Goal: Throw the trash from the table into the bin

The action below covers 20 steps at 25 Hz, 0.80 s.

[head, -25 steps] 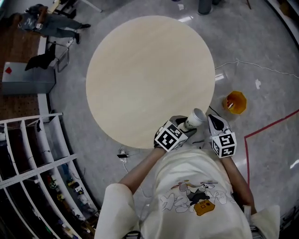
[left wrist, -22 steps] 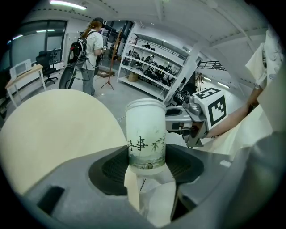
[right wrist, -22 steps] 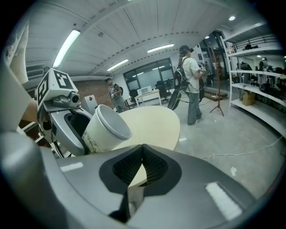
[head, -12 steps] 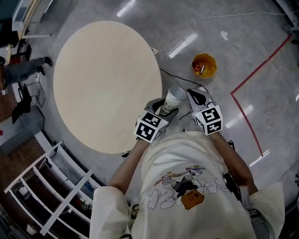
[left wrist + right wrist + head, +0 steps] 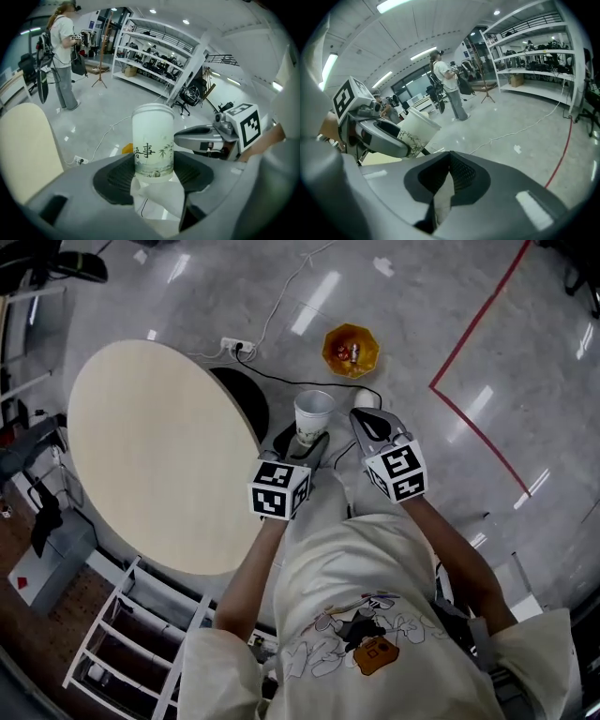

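White printed paper cup (image 5: 153, 140) clamped in my left gripper (image 5: 309, 442), right gripper (image 5: 367, 420) pinched on white paper scrap (image 5: 442, 199). Round beige table (image 5: 159, 456) looks cleared (visible part). Orange octagonal bin (image 5: 351, 350) near, drop pending.

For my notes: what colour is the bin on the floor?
The bin is orange; head view shows it best.

We cannot tell what lies in the orange bin (image 5: 351, 350); in the right gripper view only 1 strip of white scrap (image 5: 442, 201) shows.
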Available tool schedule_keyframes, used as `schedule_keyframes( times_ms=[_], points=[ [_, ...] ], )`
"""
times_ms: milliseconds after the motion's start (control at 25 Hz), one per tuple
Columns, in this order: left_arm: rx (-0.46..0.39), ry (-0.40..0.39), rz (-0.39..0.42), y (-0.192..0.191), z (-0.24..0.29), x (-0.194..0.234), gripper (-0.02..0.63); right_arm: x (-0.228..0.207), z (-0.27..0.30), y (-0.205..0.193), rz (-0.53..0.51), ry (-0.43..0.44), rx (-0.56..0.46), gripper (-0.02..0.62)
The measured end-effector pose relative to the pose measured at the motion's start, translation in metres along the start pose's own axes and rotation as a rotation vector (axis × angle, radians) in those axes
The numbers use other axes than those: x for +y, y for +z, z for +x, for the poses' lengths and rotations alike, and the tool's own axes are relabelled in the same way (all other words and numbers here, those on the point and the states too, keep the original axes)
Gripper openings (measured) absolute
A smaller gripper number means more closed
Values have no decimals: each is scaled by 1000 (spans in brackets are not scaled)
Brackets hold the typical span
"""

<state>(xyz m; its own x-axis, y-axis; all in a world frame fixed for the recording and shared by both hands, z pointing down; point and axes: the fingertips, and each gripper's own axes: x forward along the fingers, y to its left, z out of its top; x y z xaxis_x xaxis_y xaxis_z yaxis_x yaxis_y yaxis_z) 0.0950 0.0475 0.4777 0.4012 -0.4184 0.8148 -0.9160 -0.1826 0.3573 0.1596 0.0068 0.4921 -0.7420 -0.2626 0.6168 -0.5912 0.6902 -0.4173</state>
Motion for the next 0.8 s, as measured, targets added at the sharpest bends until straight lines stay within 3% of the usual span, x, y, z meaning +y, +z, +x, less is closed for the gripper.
schedule_keyframes(
  times_ms=[160, 360, 560, 800],
  points=[
    [-12, 8, -52, 15, 56, 13, 264, -53, 28, -5, -4, -41, 23, 6],
    [16, 10, -134, 1, 117, 29, 264, -94, 69, -36, -4, -62, 84, 6],
    [20, 38, -138, -11, 192, 61, 264, -136, 128, -54, 41, -71, 102, 6],
    [100, 53, -190, -63, 291, 108, 264, -191, 203, -131, 59, -120, 179, 6]
  ],
)
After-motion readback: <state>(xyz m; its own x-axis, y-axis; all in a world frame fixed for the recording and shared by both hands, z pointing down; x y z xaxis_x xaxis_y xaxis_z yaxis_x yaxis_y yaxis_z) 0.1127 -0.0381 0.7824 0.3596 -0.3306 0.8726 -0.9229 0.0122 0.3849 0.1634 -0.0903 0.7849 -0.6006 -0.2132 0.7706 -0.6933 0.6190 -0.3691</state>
